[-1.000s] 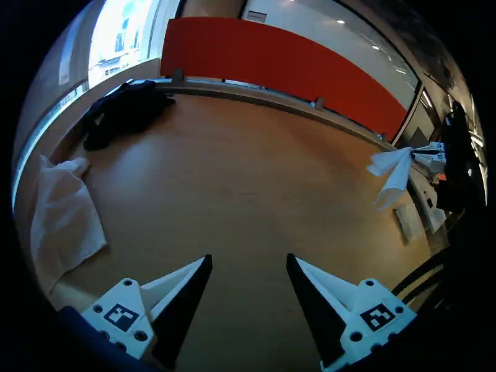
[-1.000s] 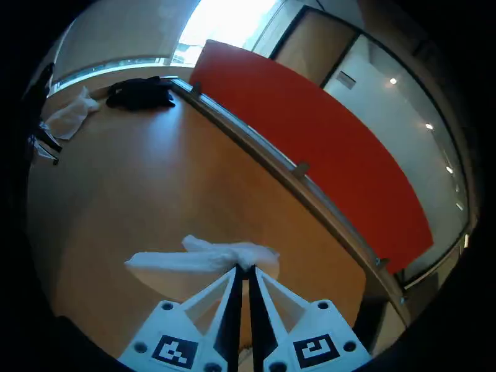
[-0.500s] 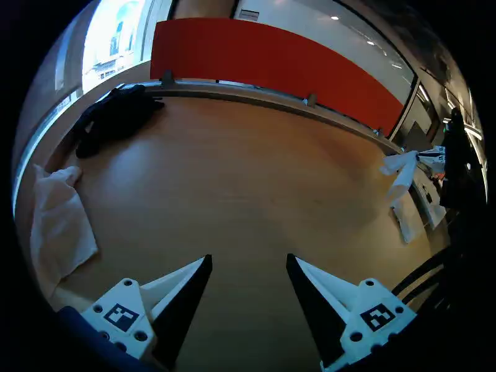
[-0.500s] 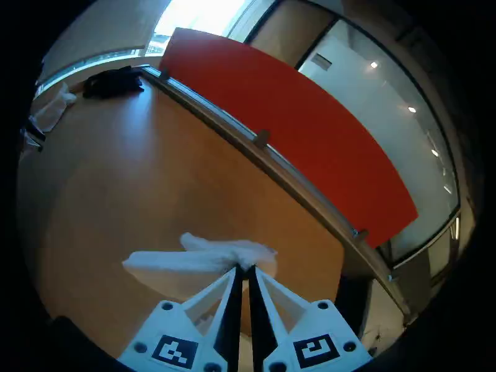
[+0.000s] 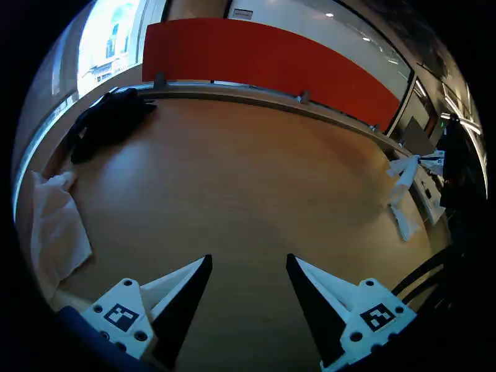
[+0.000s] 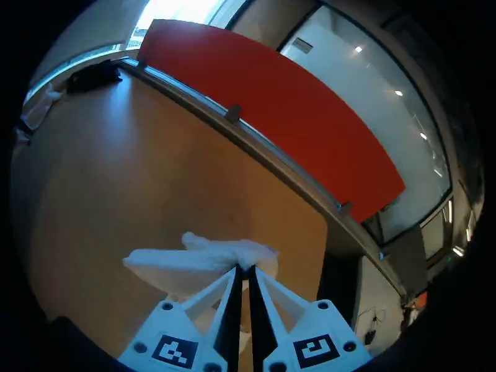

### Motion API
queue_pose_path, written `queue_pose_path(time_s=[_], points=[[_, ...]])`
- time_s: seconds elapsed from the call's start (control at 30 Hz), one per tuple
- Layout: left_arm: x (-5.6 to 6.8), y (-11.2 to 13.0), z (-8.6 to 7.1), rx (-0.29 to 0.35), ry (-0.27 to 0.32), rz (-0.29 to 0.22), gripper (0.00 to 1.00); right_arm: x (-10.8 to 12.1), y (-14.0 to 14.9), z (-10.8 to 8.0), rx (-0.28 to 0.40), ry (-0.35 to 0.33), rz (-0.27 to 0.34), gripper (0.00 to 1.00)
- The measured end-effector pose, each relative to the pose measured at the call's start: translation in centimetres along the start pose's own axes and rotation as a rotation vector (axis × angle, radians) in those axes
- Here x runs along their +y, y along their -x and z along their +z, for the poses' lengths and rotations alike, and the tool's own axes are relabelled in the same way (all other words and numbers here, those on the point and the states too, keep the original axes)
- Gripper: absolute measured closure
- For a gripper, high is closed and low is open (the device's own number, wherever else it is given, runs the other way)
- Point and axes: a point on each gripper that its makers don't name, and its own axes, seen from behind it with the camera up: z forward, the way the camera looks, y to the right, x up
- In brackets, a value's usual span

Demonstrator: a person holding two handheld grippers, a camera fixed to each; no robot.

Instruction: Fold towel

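Wooden table [image 5: 248,173] underlies gaping left hand-held gripper [image 5: 248,257]; right hand-held gripper [image 6: 243,268] pinches towel [image 6: 186,261]

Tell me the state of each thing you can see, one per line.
Held towel: bunched, pinched at one edge.
Right gripper: shut on that towel.
Left gripper: open, empty, over the table.
Second towel: lying rumpled, unfolded.
Black garment: heaped on the table.

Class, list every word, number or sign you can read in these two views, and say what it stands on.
No text can be read.
Wall sign: too small and blurred to read.
Square markers on the left gripper and on the right gripper holding the towel: black-and-white patterns, no words.
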Motion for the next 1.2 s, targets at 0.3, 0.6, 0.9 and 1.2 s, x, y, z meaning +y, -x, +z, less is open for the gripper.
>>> queue_pose_path(time_s=[0.3,0.6,0.9,1.2], points=[[1.0,0.1,0.1,-0.005,0.009,0.015,0.12,0.3,3.8,-1.2,-0.039,0.022,0.017,0.93],[1.5,0.4,0.1,-0.01,0.016,0.027,0.12,-0.7,9.8,-3.3,-0.098,0.038,0.079,0.93],[1.9,0.7,0.1,-0.019,0.021,0.039,0.12,-3.5,16.5,-4.6,-0.187,0.024,0.125,0.93],[2.2,0.7,0.0,-0.02,0.023,0.046,0.12,-5.5,20.4,-5.1,-0.243,0.019,0.168,0.93]])
